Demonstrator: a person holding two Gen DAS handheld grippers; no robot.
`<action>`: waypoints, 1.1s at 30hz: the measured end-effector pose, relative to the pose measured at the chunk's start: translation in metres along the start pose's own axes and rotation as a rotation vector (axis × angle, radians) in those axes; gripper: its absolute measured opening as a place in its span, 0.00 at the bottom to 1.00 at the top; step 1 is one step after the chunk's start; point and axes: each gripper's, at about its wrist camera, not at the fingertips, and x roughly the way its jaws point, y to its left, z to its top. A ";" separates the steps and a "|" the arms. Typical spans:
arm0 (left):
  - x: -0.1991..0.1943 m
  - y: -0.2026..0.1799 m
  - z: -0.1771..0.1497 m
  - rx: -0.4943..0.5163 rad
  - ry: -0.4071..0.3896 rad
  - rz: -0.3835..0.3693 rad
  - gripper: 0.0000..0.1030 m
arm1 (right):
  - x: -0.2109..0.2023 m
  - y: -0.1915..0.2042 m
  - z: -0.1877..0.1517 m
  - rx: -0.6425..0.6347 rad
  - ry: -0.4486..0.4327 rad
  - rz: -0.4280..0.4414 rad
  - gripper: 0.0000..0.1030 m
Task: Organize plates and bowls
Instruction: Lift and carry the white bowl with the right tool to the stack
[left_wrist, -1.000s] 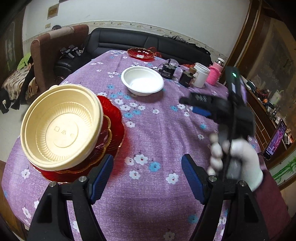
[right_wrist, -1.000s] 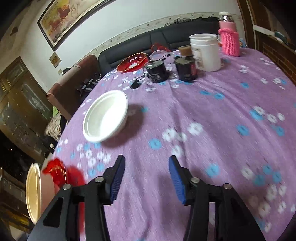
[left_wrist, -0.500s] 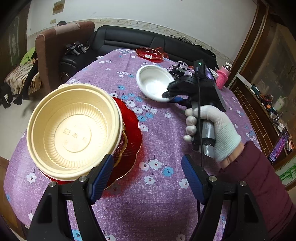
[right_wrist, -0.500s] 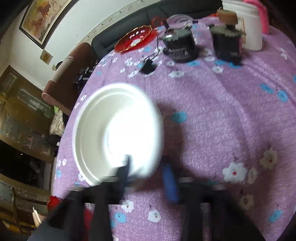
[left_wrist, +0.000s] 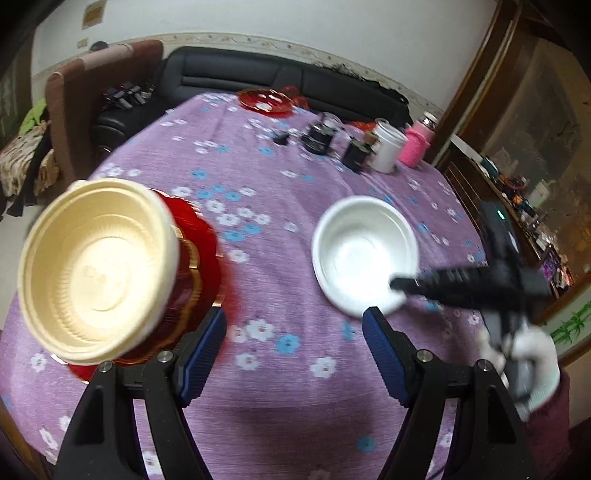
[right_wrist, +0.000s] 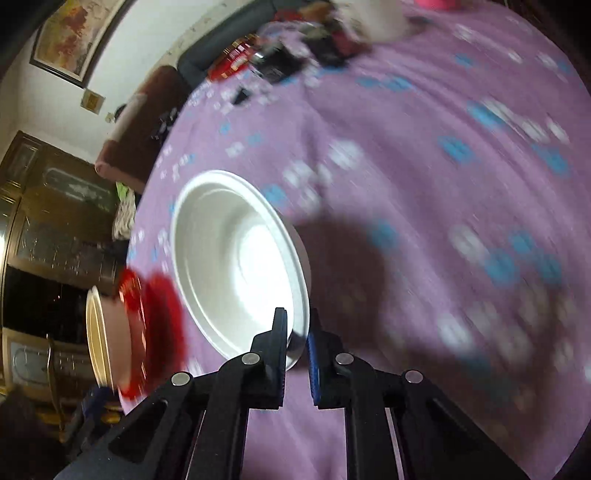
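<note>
Right wrist view: right gripper (right_wrist: 297, 338), spread a second ago, now pinches the white bowl (right_wrist: 240, 266) rim.

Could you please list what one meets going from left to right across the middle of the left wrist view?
Cream bowl → red plate beneath it → white bowl → right tongs pinching its rim → gloved hand.
</note>
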 end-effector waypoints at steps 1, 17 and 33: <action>0.005 -0.008 0.002 0.015 0.010 -0.006 0.73 | -0.007 -0.009 -0.010 0.011 0.012 0.004 0.11; 0.126 -0.040 0.035 -0.042 0.175 0.026 0.73 | -0.034 -0.036 -0.044 -0.033 -0.191 -0.060 0.51; 0.116 -0.060 0.027 0.029 0.171 0.000 0.20 | -0.028 -0.011 -0.053 -0.092 -0.260 -0.087 0.15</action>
